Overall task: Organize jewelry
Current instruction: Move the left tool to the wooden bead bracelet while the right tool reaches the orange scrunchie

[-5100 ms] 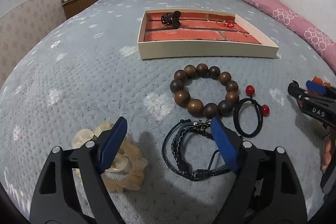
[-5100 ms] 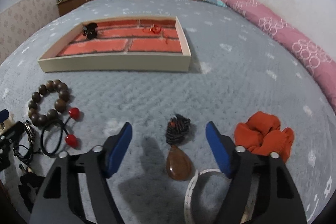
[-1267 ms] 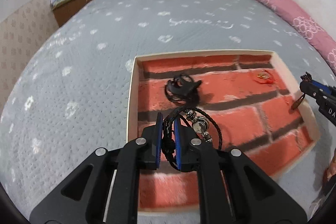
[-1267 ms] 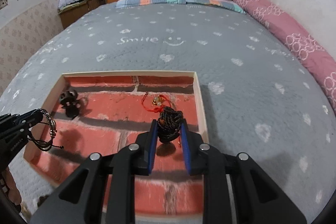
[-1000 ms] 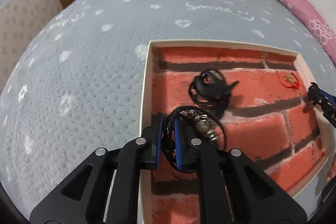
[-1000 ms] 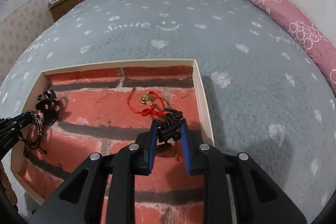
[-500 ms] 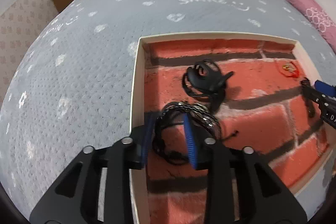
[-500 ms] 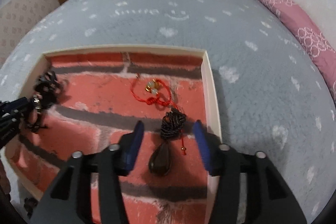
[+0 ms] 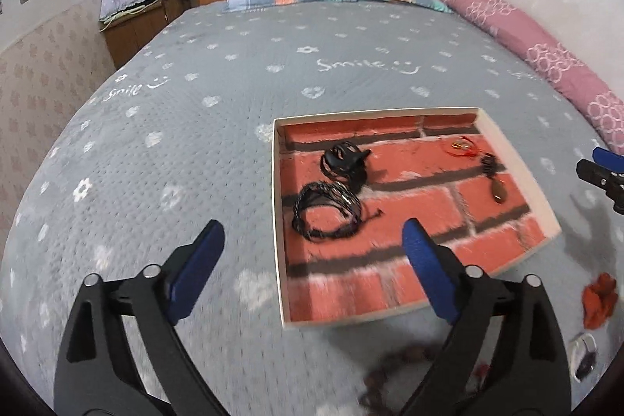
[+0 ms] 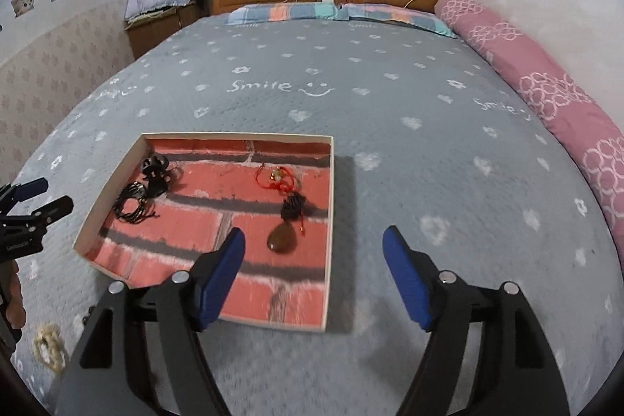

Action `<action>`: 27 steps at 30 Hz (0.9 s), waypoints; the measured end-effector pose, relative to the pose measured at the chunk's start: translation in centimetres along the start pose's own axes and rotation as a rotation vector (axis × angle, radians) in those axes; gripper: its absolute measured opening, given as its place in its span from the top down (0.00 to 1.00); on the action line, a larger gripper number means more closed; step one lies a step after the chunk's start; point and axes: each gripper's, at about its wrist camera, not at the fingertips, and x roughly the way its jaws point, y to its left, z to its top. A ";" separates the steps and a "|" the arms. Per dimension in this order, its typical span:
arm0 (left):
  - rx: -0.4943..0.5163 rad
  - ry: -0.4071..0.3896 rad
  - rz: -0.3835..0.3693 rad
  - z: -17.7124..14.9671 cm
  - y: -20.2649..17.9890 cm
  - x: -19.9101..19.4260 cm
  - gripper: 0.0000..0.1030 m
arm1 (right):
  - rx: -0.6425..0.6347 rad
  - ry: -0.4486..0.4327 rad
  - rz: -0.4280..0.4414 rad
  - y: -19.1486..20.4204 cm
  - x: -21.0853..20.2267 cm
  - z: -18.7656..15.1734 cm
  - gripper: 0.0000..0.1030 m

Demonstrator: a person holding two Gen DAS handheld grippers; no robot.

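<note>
A cream box (image 9: 277, 205) (image 10: 328, 205) with a red brick-pattern floor lies on the grey bedspread. In it lie a black braided bracelet (image 9: 325, 211) (image 10: 132, 207), a black hair claw (image 9: 345, 162) (image 10: 156, 174), a red string charm (image 9: 460, 147) (image 10: 277, 180) and a brown teardrop pendant on black cord (image 9: 497, 186) (image 10: 284, 238). My left gripper (image 9: 312, 271) is open and empty, above the box's near left corner. My right gripper (image 10: 314, 277) is open and empty, over the box's near right corner.
An orange scrunchie (image 9: 598, 299), a blurred wooden bead bracelet (image 9: 394, 365) and a small dark item (image 9: 583, 357) lie on the bedspread near me. A cream scrunchie (image 10: 48, 342) lies at the lower left. A pink bolster (image 10: 565, 92) runs along the right edge.
Both grippers have opened wide and pulled back from the box. The braided bracelet and the pendant, held a second ago, now lie on the box floor.
</note>
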 end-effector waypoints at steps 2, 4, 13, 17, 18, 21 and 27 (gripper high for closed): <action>0.003 -0.003 -0.002 -0.8 -0.4 -1.2 0.09 | 0.001 -0.004 0.004 -0.2 -1.1 -0.8 0.30; 0.009 -0.003 -0.026 -1.9 -0.7 -2.4 0.09 | -0.010 -0.006 -0.004 -0.1 -2.3 -1.7 0.30; 0.021 0.002 -0.029 -6.7 -0.9 -6.1 0.07 | -0.026 -0.048 -0.047 -0.9 -7.6 -6.4 0.25; -0.001 0.008 -0.033 -8.4 -0.8 -7.2 0.05 | 0.013 -0.070 -0.047 -2.0 -9.8 -8.7 0.21; -0.005 0.013 -0.041 -8.8 -0.7 -7.3 0.05 | 0.019 -0.074 -0.054 -2.2 -10.2 -9.1 0.20; -0.020 0.026 -0.057 -9.9 -0.9 -7.3 0.05 | 0.035 -0.073 -0.095 -3.4 -10.9 -11.0 0.19; -0.061 0.074 -0.057 -12.1 -1.2 -5.9 0.05 | 0.057 -0.054 -0.148 -5.6 -10.4 -13.9 0.19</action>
